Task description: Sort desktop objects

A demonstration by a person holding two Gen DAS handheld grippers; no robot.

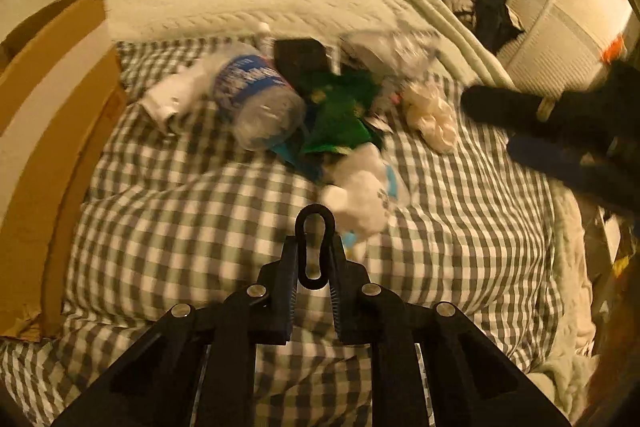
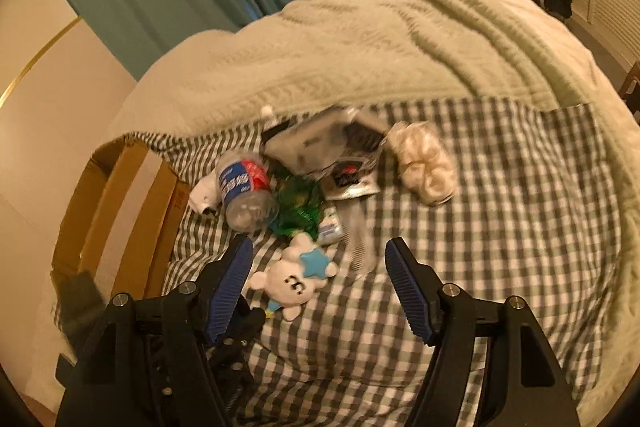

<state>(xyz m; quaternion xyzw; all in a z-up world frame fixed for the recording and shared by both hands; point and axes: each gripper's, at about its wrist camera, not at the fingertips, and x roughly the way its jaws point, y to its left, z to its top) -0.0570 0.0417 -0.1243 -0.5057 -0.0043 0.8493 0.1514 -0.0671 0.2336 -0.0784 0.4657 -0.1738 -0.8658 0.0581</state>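
While the left gripper (image 1: pixel 315 251) clamps what looks like a black carabiner (image 1: pixel 314 247), the right gripper (image 2: pixel 318 263) gapes wide, plush toy (image 2: pixel 294 281) at its ten o'clock.

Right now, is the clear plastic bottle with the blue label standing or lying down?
Lying down. The clear plastic bottle with the blue label rests on its side on the green-and-white checked bedcover, base toward the camera, beside the crumpled green wrapper.

Both tools black plastic, angular linkage arms, round silver pivot bolts; left gripper (image 1: pixel 314 251) with dark ridged inner faces, right gripper (image 2: pixel 320 267) with blue ribbed pads (image 2: pixel 230 287).
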